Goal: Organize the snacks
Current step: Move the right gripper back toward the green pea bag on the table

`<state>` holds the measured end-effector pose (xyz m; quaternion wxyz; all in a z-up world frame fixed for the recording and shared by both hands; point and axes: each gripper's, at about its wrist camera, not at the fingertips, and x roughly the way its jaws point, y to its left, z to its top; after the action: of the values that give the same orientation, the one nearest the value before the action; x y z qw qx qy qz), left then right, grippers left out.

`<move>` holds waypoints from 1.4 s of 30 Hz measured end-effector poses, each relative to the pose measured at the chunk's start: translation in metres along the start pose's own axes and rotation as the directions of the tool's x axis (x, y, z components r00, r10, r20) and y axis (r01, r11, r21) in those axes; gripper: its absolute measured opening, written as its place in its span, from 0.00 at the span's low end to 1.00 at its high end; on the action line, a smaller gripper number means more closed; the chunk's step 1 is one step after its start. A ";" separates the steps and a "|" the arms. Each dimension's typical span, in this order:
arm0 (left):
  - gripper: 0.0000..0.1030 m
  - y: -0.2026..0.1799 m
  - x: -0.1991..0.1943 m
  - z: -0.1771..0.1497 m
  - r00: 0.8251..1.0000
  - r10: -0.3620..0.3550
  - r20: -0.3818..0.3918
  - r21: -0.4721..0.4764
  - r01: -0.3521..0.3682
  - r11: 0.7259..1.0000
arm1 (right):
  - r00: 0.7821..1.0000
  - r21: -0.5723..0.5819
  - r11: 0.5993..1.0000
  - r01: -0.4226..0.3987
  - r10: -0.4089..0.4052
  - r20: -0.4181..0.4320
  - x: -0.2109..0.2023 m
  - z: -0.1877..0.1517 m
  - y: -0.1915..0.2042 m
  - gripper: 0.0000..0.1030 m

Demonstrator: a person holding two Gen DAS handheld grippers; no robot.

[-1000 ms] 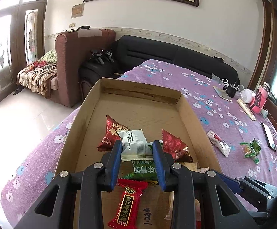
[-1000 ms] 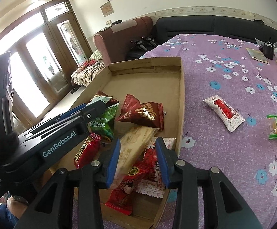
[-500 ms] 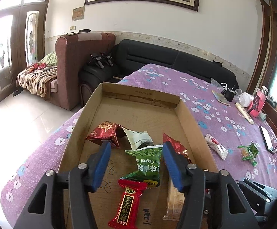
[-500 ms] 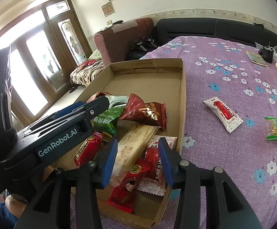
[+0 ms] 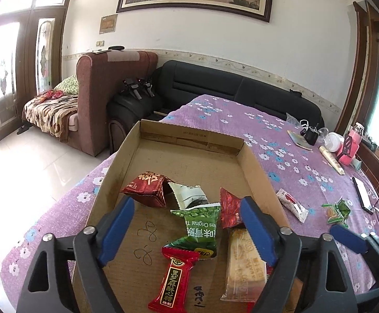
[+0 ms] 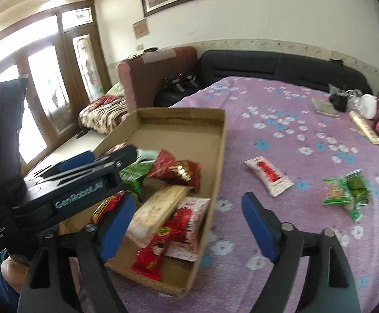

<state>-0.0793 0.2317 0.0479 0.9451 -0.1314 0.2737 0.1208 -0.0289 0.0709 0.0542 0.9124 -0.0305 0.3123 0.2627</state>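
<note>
Between spread left claw (image 5: 187,230) tips: green snack pkt (image 5: 200,228) in cardboard box (image 5: 254,167); right claw (image 6: 187,228) spread too.

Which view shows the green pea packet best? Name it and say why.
The left wrist view. There the green packet lies in full sight on the box floor between the open left gripper fingers, print readable. In the right wrist view the left gripper's body hides most of it, and the picture is blurred.
</note>
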 end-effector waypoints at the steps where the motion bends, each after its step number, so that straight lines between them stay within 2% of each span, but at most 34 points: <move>1: 0.87 0.000 0.000 0.000 1.000 -0.001 0.002 0.000 0.001 1.000 | 1.000 0.008 1.000 0.007 -0.007 0.007 -0.002 0.002 -0.004 0.87; 12: 0.94 0.000 -0.002 0.000 1.000 0.002 -0.002 0.008 -0.002 1.000 | 0.989 0.110 0.986 0.127 -0.134 0.057 -0.023 0.008 -0.048 1.00; 14: 0.95 0.000 -0.002 0.001 1.000 0.004 -0.010 0.012 -0.004 1.000 | 0.989 0.104 0.985 0.140 -0.144 0.038 -0.023 0.009 -0.054 1.00; 17: 0.96 -0.001 0.001 0.000 0.999 -0.008 -0.032 0.019 0.009 1.000 | 0.978 0.100 0.973 0.207 -0.206 -0.018 -0.019 0.009 -0.061 1.00; 21: 0.97 -0.002 0.000 -0.001 0.999 -0.019 -0.038 0.022 0.019 1.000 | 0.980 0.134 0.970 0.201 -0.198 -0.034 -0.020 0.004 -0.077 1.00; 24: 0.99 -0.002 -0.001 -0.001 0.999 -0.025 -0.036 0.021 0.026 0.999 | 0.980 0.156 0.967 0.199 -0.201 -0.004 -0.026 0.002 -0.089 1.00; 27: 0.99 -0.002 -0.001 -0.001 0.998 -0.040 -0.040 0.017 0.041 0.999 | 0.969 0.188 0.953 0.236 -0.247 0.033 -0.036 0.003 -0.105 1.00; 31: 0.99 -0.003 0.001 -0.002 0.999 -0.022 -0.046 0.017 0.023 1.000 | 0.948 0.267 0.920 0.287 -0.313 0.058 -0.051 0.008 -0.135 1.00; 33: 0.99 -0.004 0.001 -0.002 0.999 -0.014 -0.044 0.016 0.015 1.000 | 0.937 0.334 0.888 0.317 -0.349 0.037 -0.057 0.008 -0.159 1.00; 37: 0.99 -0.009 -0.006 -0.004 1.000 0.015 0.010 0.036 -0.015 0.999 | 0.936 0.444 0.835 0.326 -0.350 -0.028 -0.057 0.001 -0.207 1.00; 42: 0.99 -0.021 -0.016 -0.006 0.991 0.105 0.080 0.092 -0.112 0.989 | 0.940 0.567 0.758 0.322 -0.329 -0.095 -0.046 -0.028 -0.251 1.00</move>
<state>-0.0895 0.2075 0.0557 0.9520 -0.0661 0.2503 0.1635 0.0498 -0.1721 0.0317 0.9119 0.1936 0.3617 -0.0062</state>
